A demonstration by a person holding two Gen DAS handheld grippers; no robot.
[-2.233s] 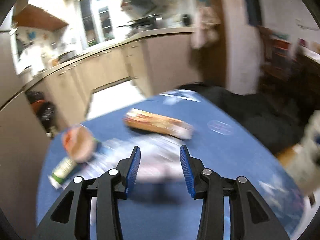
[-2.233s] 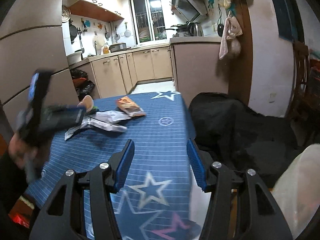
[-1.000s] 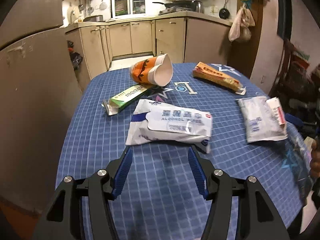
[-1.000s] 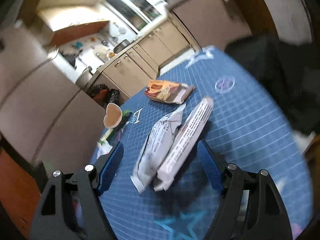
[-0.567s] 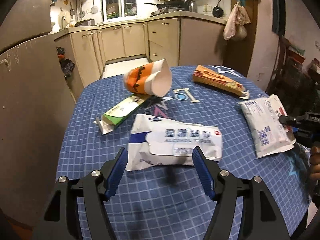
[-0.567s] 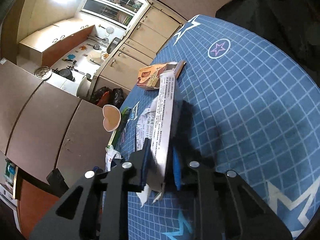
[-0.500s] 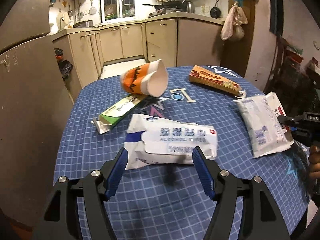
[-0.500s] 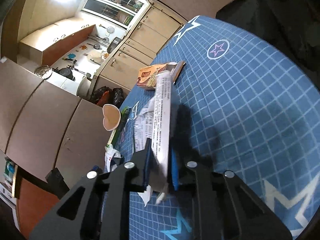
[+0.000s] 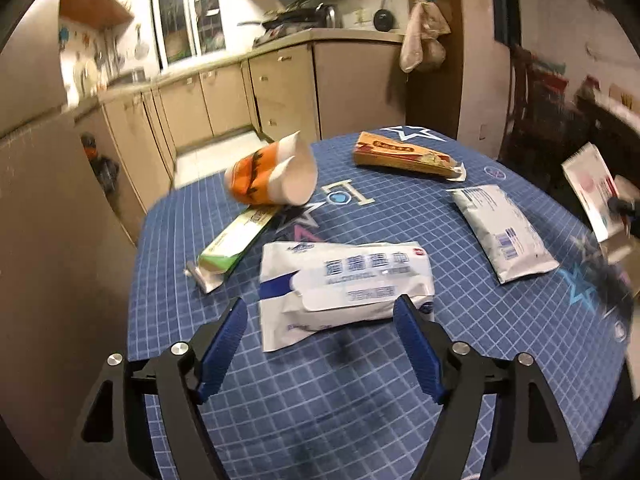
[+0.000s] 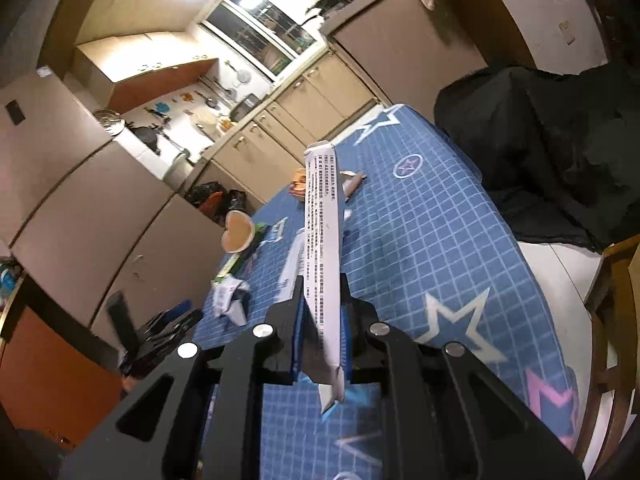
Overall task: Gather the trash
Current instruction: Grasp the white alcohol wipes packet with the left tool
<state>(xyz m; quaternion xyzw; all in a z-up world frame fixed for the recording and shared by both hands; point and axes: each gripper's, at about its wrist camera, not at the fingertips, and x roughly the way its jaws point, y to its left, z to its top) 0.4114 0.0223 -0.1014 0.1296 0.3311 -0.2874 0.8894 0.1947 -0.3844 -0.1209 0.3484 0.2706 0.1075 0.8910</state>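
My left gripper [image 9: 320, 312] is open, its blue fingers on either side of the near edge of a white alcohol-wipes pack [image 9: 344, 284] on the blue star tablecloth [image 9: 360, 392]. Farther off lie a green-and-white carton [image 9: 236, 244], a tipped orange paper cup [image 9: 272, 176], an orange snack box [image 9: 404, 154] and a white pouch [image 9: 502, 232]. My right gripper [image 10: 322, 324] is shut on a flat white box [image 10: 322, 240], lifted edge-on above the table. That box also shows at the right of the left wrist view [image 9: 592, 192].
Beige kitchen cabinets [image 9: 248, 88] and a counter stand behind the table. A tall beige panel [image 9: 52, 260] is close on the left. A black cloth-covered bulk [image 10: 560, 144] sits by the table's right side. A wooden chair [image 10: 612, 320] is at the near right.
My right gripper has lifted the white box off the table, away from the white pouch. My left gripper has moved in closer to the wipes pack.
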